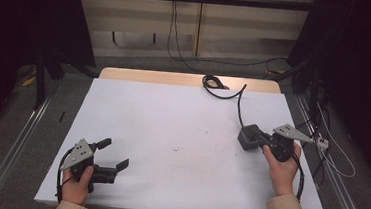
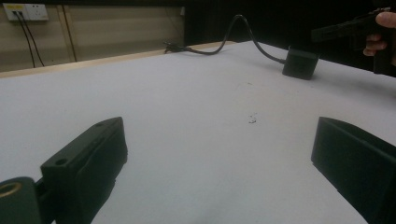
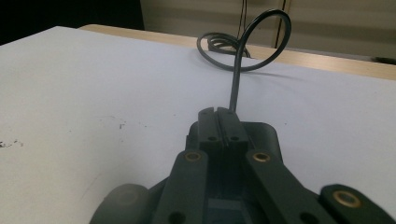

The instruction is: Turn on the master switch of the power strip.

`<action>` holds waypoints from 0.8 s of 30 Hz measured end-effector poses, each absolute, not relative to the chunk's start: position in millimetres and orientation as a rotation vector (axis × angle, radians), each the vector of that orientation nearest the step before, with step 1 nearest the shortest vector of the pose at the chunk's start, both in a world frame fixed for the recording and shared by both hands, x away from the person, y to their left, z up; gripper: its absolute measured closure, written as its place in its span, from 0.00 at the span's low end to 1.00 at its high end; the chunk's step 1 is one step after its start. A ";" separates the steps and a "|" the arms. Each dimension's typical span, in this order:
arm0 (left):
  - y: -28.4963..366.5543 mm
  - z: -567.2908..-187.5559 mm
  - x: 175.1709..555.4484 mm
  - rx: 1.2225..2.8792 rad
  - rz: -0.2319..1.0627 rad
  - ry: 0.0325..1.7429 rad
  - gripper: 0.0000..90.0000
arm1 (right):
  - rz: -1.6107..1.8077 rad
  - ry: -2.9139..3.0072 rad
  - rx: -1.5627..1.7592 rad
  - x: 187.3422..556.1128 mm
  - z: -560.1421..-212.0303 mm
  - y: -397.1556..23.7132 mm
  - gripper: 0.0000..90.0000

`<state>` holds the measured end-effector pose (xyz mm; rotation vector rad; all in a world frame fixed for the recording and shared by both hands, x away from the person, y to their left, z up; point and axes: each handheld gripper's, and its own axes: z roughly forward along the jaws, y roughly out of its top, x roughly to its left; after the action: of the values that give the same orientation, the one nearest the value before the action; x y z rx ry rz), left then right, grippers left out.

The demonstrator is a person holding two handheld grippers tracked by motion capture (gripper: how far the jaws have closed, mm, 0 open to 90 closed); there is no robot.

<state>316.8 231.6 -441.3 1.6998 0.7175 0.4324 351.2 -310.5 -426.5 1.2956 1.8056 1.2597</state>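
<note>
While the white table (image 1: 171, 133) spreads wide under both my tools, my left gripper (image 1: 117, 155) rests near its close edge with its 2 jaws spread wide and bare tabletop between them. My right gripper (image 3: 218, 125) has its 2 jaws pressed together, tips over the dark power adapter (image 1: 249, 136) just ahead of my right hand (image 1: 283, 167). Beyond those tips, the adapter's black cable (image 3: 254, 42) loops away toward the table's far edge.

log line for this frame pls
left gripper: open, idle | right gripper: shut over power adapter | cable: trails to far edge
</note>
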 end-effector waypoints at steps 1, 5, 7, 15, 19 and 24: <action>231.3 -441.3 316.7 1.698 0.430 0.720 0.03 | 1.253 1.804 1.297 351.2 -426.7 -310.7 1.00; 230.5 -441.5 316.5 1.694 0.426 0.723 0.03 | 1.249 1.804 1.306 351.6 -427.5 -311.1 1.00; 230.8 -441.6 316.7 1.699 0.427 0.720 0.03 | 1.242 1.807 1.307 351.8 -428.0 -311.3 1.00; 230.7 -441.8 317.0 1.700 0.428 0.720 0.03 | 1.222 1.818 1.304 352.6 -429.3 -310.8 1.00; 230.5 -442.3 317.3 1.698 0.425 0.719 0.03 | 1.210 1.822 1.307 352.8 -429.7 -310.8 1.00; 230.4 -441.8 316.9 1.699 0.426 0.722 0.03 | 1.204 1.820 1.319 353.1 -430.3 -311.8 1.00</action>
<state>316.9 230.4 -441.8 1.6993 0.7217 0.4262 353.1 -311.8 -430.3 1.3192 1.8198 1.2037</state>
